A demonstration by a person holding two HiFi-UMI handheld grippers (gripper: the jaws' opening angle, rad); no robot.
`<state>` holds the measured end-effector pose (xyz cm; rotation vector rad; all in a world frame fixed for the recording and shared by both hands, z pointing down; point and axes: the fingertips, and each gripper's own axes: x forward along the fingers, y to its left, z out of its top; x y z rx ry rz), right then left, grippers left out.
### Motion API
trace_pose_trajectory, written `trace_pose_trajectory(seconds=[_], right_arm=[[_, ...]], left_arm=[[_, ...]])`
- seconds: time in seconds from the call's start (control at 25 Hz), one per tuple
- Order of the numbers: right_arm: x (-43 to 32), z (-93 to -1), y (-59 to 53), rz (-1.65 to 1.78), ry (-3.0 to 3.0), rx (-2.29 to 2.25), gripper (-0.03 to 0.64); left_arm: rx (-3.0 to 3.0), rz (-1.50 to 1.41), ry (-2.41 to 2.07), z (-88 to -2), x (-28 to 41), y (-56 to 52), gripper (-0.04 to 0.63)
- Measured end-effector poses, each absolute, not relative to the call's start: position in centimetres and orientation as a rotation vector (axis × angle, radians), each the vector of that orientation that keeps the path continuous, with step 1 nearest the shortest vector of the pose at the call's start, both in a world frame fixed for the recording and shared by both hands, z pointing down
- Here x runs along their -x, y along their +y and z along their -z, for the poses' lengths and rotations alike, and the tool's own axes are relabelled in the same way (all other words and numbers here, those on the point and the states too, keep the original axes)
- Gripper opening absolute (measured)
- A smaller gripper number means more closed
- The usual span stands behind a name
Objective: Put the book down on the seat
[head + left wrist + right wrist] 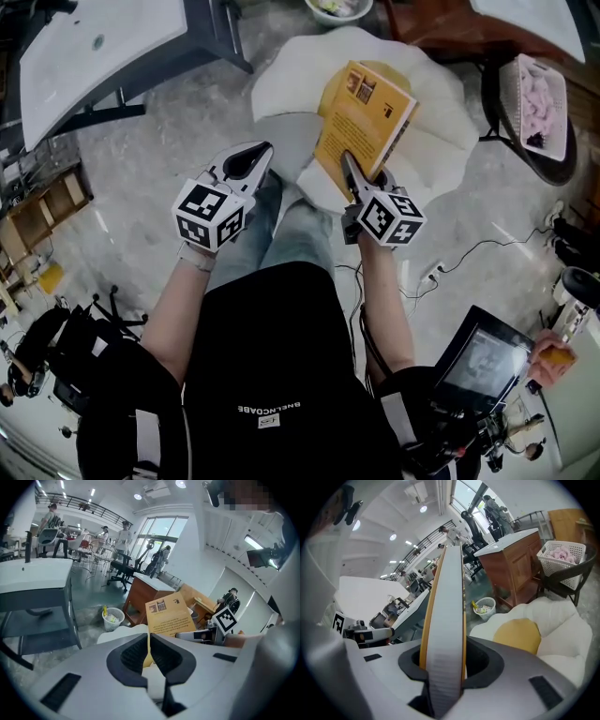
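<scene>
An orange-yellow book (364, 117) hangs tilted above the white cushioned seat (281, 80), with my right gripper (353, 173) shut on its lower edge. In the right gripper view the book's pale page edge (446, 606) stands upright between the jaws, and the seat's yellow centre cushion (520, 637) lies below to the right. My left gripper (253, 157) hovers to the left of the book over the seat's near edge, jaws shut on nothing. From the left gripper (148, 637) I see the book's cover (168, 616) ahead, above the seat (117, 632).
A white waste basket (113, 618) and a wooden cabinet (511, 559) stand beyond the seat. A white basket of pink things (542, 98) rests on a dark chair at the right. A white table (94, 52) is at the left. Cables and a monitor (478, 361) lie at the lower right.
</scene>
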<state>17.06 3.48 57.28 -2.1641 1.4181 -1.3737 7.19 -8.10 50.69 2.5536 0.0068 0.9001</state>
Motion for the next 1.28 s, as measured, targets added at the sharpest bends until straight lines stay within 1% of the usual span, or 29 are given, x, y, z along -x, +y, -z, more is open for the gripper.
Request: trace_pose_trajectory(seconds=[0.76, 1.28], right_arm=[[-16.3, -66.8, 5.5, 1.538, 1.344, 2.142, 0.161], [-16.0, -73.7, 4.9, 1.631, 1.36, 2.163, 0.161]], left_arm=[[-2.467, -0.976, 0.01, -58.4, -6.0, -6.1, 0.015], [-2.426, -1.022, 0.005, -63.6, -4.8, -6.3, 0.015]])
